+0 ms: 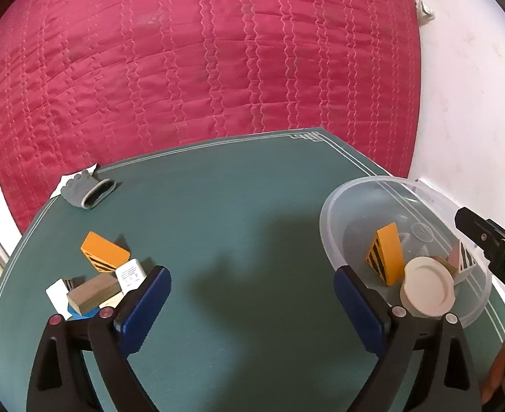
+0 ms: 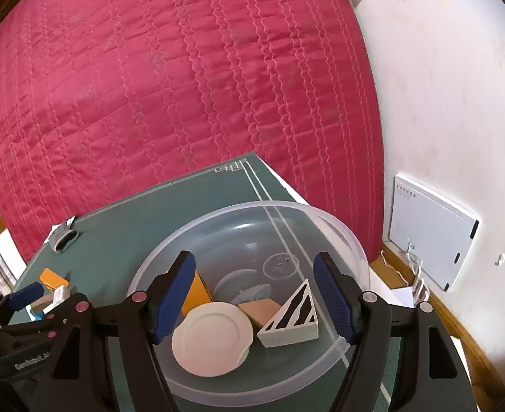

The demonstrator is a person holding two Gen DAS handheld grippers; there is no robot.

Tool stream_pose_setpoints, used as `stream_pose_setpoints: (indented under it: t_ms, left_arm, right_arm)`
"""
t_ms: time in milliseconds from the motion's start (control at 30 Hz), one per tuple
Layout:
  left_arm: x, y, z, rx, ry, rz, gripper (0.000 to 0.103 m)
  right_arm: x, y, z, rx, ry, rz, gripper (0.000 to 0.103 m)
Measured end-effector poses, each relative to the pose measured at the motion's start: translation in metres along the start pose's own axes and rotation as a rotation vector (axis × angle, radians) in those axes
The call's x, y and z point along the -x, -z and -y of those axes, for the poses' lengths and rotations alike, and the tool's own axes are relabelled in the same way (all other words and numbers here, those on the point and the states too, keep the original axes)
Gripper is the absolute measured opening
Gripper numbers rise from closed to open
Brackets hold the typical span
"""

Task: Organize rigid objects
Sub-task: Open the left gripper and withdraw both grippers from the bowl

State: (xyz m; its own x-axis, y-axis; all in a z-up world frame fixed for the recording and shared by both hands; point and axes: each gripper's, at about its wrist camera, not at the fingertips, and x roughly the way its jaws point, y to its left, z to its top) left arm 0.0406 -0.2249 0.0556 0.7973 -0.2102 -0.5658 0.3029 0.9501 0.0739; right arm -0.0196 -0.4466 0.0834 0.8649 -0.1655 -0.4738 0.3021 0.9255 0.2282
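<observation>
Cream disc (image 2: 213, 338) and striped wedge (image 2: 292, 319) lie inside clear bowl (image 2: 341, 233).

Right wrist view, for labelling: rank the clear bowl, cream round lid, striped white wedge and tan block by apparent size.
1. clear bowl
2. cream round lid
3. striped white wedge
4. tan block, partly hidden, so unsure

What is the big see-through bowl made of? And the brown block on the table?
The bowl looks like clear, slightly frosted plastic: the mat's lines show through it. The brown block looks like bare wood, matte, with visible grain.
</observation>
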Motion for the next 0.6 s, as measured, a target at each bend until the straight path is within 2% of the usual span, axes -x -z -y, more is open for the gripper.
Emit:
stream_pose_setpoints:
  t_ms: [233,600]
  left_arm:
    - [0.002,0.002,-0.011,0.029,-0.005,-0.004,0.099]
    - [-0.002,0.011,-0.047,0.114,-0.041,-0.041,0.102]
  right_arm:
    - [0.005,0.003,-0.014,0.059,-0.003,0.015,0.074]
    - [0.009,0.013,-0.040,0.149,-0.099,-0.023,0.075]
